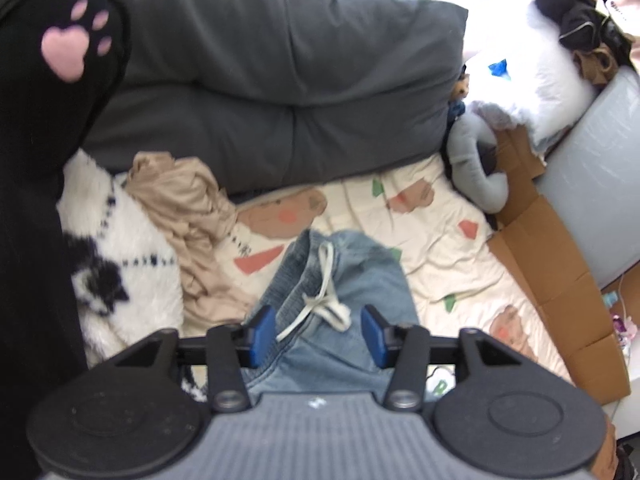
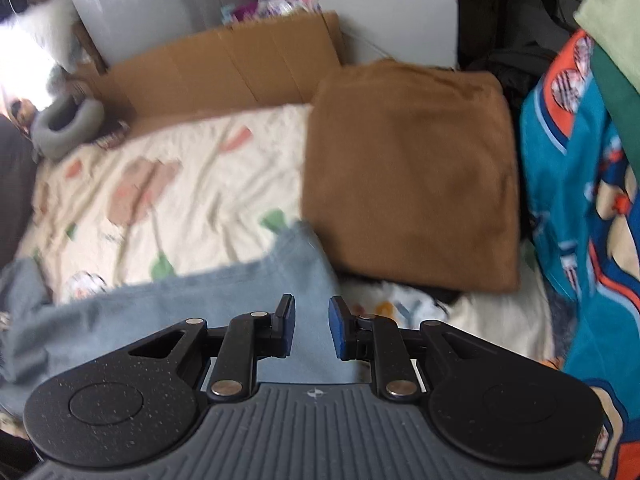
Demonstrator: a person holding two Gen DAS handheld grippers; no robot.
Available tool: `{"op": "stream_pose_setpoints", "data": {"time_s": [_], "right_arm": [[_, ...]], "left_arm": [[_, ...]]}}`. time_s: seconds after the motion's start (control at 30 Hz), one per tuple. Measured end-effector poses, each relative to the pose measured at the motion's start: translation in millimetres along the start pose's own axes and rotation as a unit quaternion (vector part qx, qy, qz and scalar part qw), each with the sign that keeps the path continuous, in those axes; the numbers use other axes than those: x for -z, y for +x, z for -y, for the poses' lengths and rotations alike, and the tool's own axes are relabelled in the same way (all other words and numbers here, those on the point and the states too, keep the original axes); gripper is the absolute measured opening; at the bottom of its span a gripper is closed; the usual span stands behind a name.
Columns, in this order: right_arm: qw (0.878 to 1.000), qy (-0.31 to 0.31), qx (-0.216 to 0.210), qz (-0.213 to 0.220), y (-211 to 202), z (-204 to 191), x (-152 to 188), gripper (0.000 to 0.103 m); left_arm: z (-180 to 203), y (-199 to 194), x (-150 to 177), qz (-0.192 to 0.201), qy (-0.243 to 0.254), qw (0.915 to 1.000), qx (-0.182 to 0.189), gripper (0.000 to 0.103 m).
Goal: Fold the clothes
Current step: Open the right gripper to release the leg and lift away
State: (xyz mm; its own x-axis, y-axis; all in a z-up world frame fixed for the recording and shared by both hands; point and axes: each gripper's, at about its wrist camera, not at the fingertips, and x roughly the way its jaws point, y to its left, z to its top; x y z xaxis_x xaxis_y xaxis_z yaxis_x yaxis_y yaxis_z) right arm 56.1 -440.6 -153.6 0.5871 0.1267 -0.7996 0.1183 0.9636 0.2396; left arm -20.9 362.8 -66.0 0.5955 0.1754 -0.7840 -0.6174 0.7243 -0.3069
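Note:
A light-blue denim garment (image 1: 360, 280) with a white drawstring (image 1: 326, 300) lies on the printed cream bedsheet (image 1: 440, 240). My left gripper (image 1: 318, 332) hovers over its waistband, open, with nothing pressed between the blue pads. In the right wrist view the same denim (image 2: 160, 312) spreads flat under my right gripper (image 2: 312, 324). Its pads stand a small gap apart and grip nothing. A folded brown garment (image 2: 408, 176) rests just beyond the denim's far corner.
A crumpled beige garment (image 1: 188, 216) and a fuzzy white-and-black sweater (image 1: 120, 264) lie at left. Behind are grey pillows (image 1: 260, 80), a grey neck pillow (image 1: 476, 160) and cardboard (image 1: 560, 280). A black paw-print item (image 1: 60, 60) hangs at left. Teal patterned fabric (image 2: 580, 200) borders the right.

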Motion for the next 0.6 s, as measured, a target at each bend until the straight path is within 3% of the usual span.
{"op": "stream_pose_setpoints", "data": {"time_s": [0.37, 0.6], "right_arm": [[0.993, -0.052, -0.081, 0.070, -23.5, -71.0, -97.6, 0.037], [0.988, -0.079, -0.115, 0.073, -6.8, -111.6, -118.7, 0.044]], "left_arm": [[46.3, -54.9, -40.5, 0.047, 0.020, 0.9985, 0.022, 0.066], [56.9, -43.7, -57.2, 0.045, 0.028, 0.9983, 0.026, 0.069]]}}
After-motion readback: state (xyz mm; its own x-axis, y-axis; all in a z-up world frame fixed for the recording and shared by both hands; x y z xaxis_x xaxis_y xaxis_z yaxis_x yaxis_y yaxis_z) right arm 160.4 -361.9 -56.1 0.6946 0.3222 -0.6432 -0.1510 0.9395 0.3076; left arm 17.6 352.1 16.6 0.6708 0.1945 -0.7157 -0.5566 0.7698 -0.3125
